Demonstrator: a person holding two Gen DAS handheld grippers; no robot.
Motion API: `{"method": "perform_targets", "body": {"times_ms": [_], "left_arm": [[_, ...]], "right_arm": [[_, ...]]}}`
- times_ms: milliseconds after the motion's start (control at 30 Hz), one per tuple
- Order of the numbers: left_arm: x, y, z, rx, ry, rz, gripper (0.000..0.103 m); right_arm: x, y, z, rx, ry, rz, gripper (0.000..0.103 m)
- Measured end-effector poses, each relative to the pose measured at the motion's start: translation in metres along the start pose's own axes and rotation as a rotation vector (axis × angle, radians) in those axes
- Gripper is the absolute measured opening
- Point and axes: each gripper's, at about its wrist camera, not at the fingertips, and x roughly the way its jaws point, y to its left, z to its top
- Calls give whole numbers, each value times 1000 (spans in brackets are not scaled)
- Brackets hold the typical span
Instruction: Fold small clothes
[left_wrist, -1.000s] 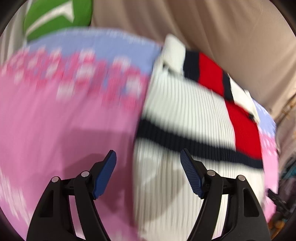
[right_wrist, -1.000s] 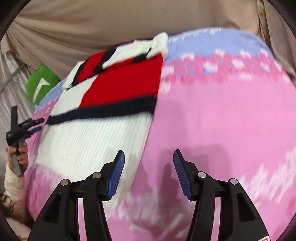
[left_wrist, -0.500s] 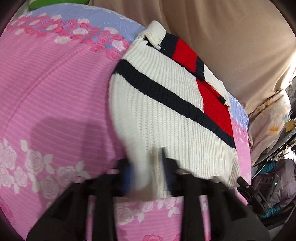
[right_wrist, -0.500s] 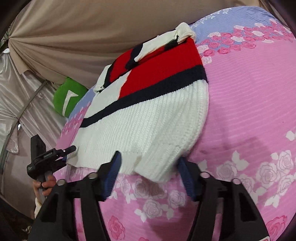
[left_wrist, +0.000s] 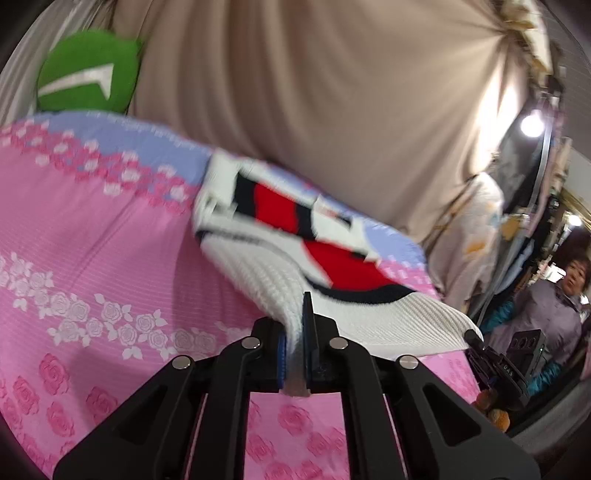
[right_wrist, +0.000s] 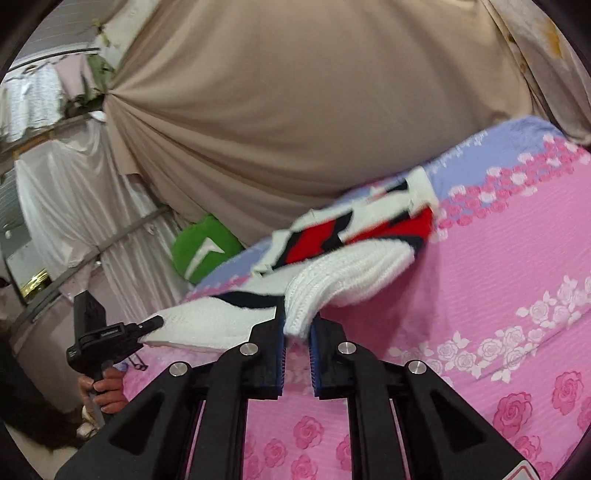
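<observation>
Both grippers, left (left_wrist: 294, 347) and right (right_wrist: 297, 332), pinch the hem corners of the white ribbed knit sweater with red and navy blocks (left_wrist: 280, 280), lifted off the pink rose-print bedspread (left_wrist: 92, 258) near its far edge; mid-fold, next carry hem toward collar.

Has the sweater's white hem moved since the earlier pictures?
Yes. The hem, flat on the pink bedsheet before, is now lifted off it, pinched by the left tool and right tool.

White knit sweater (right_wrist: 343, 273) hem pinched in right gripper (right_wrist: 297, 345) above pink floral bedspread (right_wrist: 498, 295).
</observation>
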Motion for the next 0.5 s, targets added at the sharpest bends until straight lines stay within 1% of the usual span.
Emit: {"method": "perform_targets", "body": {"times_ms": [100,167,233,300,367,433,500], "left_arm": [[-47,-14,-8,36,-86,-71,6],[-74,-23,-9,60,-149,-88,6],[-92,-31,-7,76,-191,-98,6],[-98,-38,2,98,-216,-103,6],[-85,-41,14,110,-201,-87,6],[-58,-39,29,103,-153,-76,6],[-9,-32,46,99,-75,-30,6]], "right_arm": [[-44,26,-1,-98,-67,74,10],[-67,45,1,-156,-102,123,10],[-81,63,6,-214,-142,161,10],[-86,69,14,-231,-180,153,10],[-77,59,27,-184,-201,138,10],[-54,33,42,-104,-183,97,10],[-17,-2,56,-5,-134,37,10]]}}
